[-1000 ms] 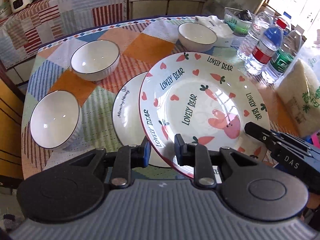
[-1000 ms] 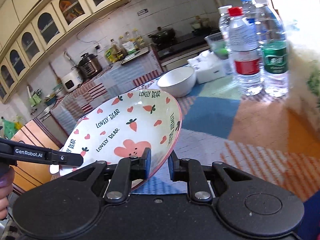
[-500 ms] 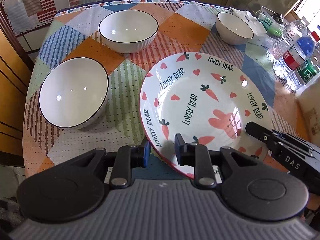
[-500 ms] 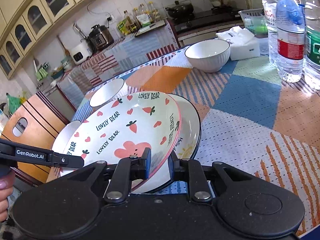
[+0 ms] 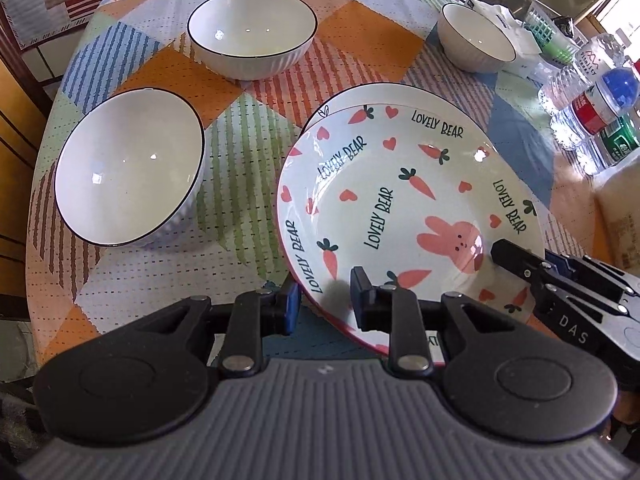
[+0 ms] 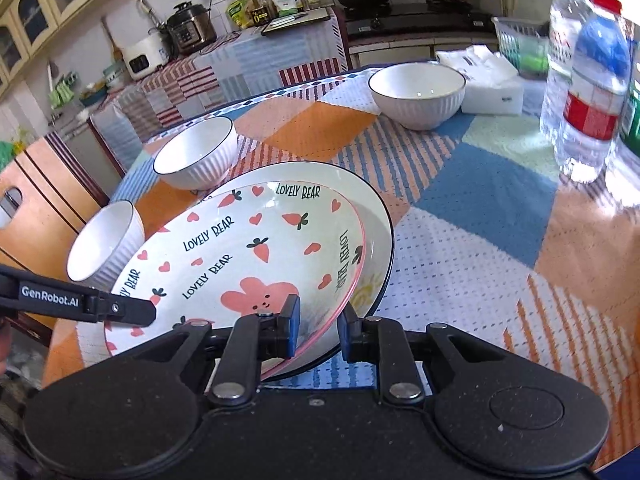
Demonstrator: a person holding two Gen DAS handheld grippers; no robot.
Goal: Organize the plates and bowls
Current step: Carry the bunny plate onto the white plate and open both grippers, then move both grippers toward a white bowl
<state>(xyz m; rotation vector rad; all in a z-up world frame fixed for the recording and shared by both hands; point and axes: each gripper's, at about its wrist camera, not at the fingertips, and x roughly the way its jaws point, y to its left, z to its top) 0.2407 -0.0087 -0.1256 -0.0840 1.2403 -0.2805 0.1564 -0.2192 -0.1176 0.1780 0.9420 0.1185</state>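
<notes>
The left gripper [image 5: 324, 300] and the right gripper [image 6: 318, 330] both straddle the near rim of the bear plate [image 5: 404, 216], one pad above and one below, each from its own side. The gaps between pads look wider than the rim in both views, so I cannot tell whether either one truly pinches the plate or only brackets it. The bear plate, printed with carrots, hearts and a pink rabbit, sits tilted in the white plate [image 6: 376, 224], whose dark-edged rim shows beyond it and to its right in the right wrist view. Both plates lie on the patchwork tablecloth [image 5: 248, 208]. Three white bowls with dark rims stand apart from the plates: the near bowl [image 5: 128, 168] to the left, the middle bowl [image 5: 250, 36] beyond it, and the far bowl [image 5: 476, 38] near the back right. Water bottles [image 6: 588, 92] stand at the right edge of the table, with a pack of tissues [image 6: 486, 78] just behind the far bowl.
</notes>
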